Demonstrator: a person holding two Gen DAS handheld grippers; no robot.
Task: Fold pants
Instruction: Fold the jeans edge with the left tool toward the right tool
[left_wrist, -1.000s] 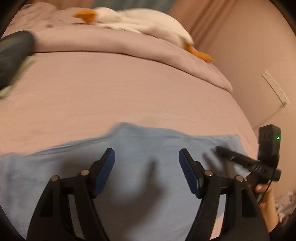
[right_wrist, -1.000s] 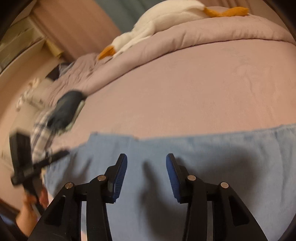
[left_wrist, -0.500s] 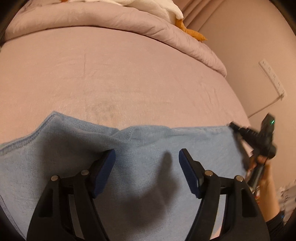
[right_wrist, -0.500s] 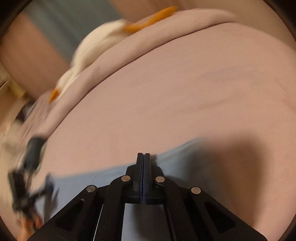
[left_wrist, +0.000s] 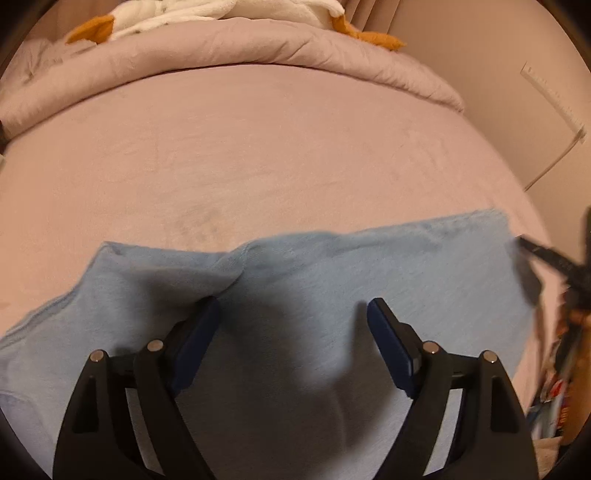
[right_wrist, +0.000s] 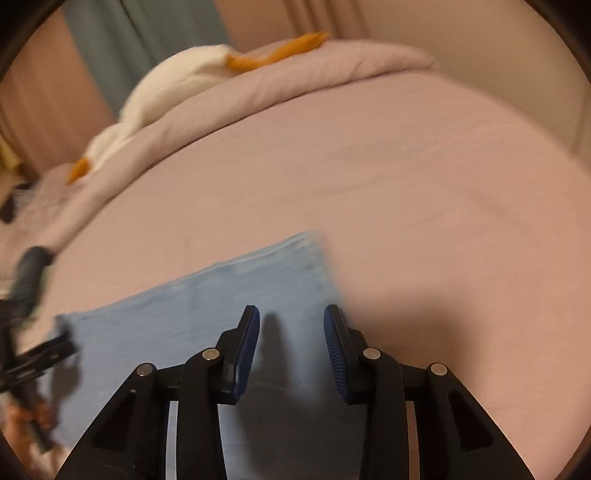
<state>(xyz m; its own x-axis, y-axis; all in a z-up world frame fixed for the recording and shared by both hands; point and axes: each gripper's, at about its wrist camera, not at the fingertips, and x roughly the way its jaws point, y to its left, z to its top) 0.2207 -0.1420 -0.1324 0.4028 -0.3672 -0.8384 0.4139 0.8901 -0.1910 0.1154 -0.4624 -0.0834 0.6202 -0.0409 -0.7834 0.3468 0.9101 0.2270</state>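
Note:
Light blue pants (left_wrist: 332, 280) lie spread across the near part of a pink bed (left_wrist: 258, 155). My left gripper (left_wrist: 291, 325) is open and empty, hovering over the pants near a raised fold at their far edge. My right gripper (right_wrist: 291, 332) is open and empty over the right end of the pants (right_wrist: 207, 295), close to their corner. The right gripper also shows blurred at the right edge of the left wrist view (left_wrist: 554, 258). The left gripper shows blurred at the left edge of the right wrist view (right_wrist: 29, 350).
A rolled pink duvet (left_wrist: 221, 48) lies along the far side of the bed with a white and orange plush goose (left_wrist: 207, 14) on it. A wall with a cable (left_wrist: 554, 110) stands to the right. Clutter (left_wrist: 554, 387) sits beside the bed.
My right gripper was open, shut half a second ago, and is open again, now at the pants' right end. The left gripper stayed open while its view shifted over the pants.

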